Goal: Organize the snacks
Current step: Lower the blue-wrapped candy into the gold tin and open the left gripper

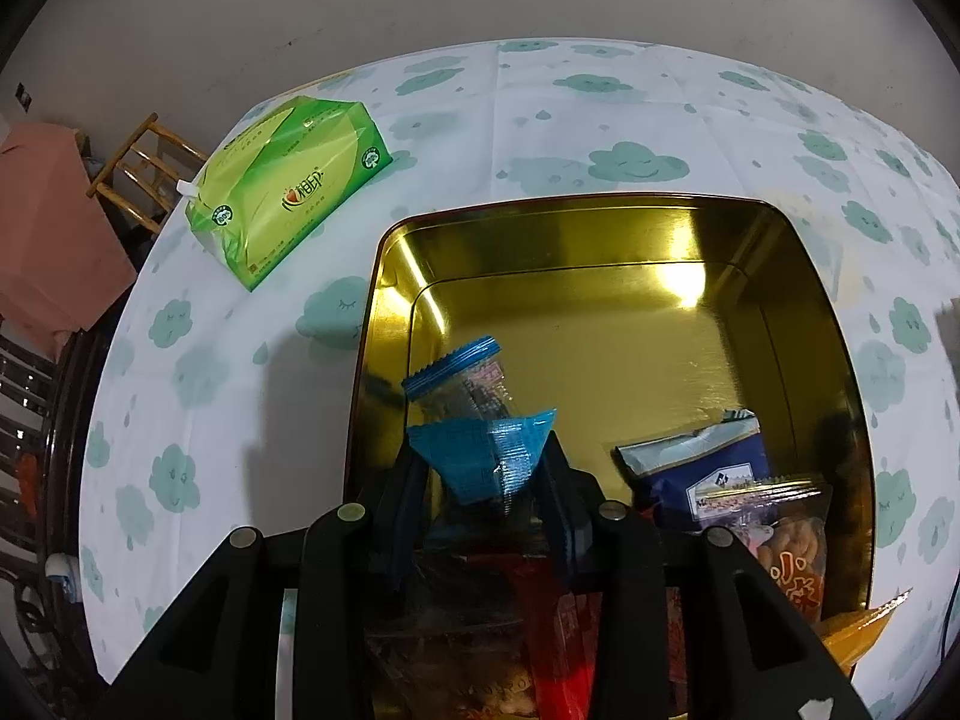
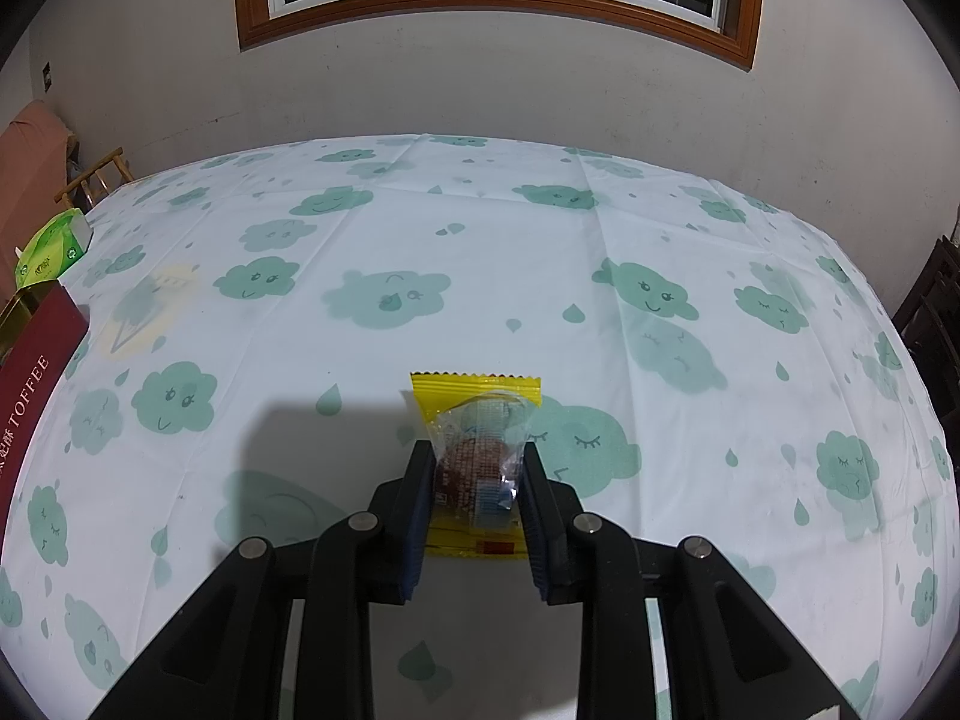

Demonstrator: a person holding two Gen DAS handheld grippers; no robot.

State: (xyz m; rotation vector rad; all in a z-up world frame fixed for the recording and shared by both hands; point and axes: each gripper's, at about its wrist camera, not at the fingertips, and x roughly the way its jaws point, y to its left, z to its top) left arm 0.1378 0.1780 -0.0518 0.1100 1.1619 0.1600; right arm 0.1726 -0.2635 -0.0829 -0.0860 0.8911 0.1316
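Observation:
A gold-lined tin (image 1: 600,222) stands on the cloud-print tablecloth in the left wrist view. My left gripper (image 1: 485,462) hangs over the tin's near left part, its pads pinching the lower end of a blue-and-clear snack packet (image 1: 462,384) that sticks up from the fingers. Inside the tin lie a dark blue packet (image 1: 702,468), a clear packet with orange lettering (image 1: 792,546) and a red packet (image 1: 558,648) under the gripper. In the right wrist view my right gripper (image 2: 478,462) is shut on a yellow-and-clear snack packet (image 2: 474,390) just above the tablecloth.
A green tissue pack (image 1: 288,180) lies at the table's far left corner. An orange packet (image 1: 858,630) pokes over the tin's near right rim. The tin's red side marked TOFFEE (image 2: 30,384) is at the left edge of the right wrist view. A wooden chair (image 1: 144,162) stands beyond the table.

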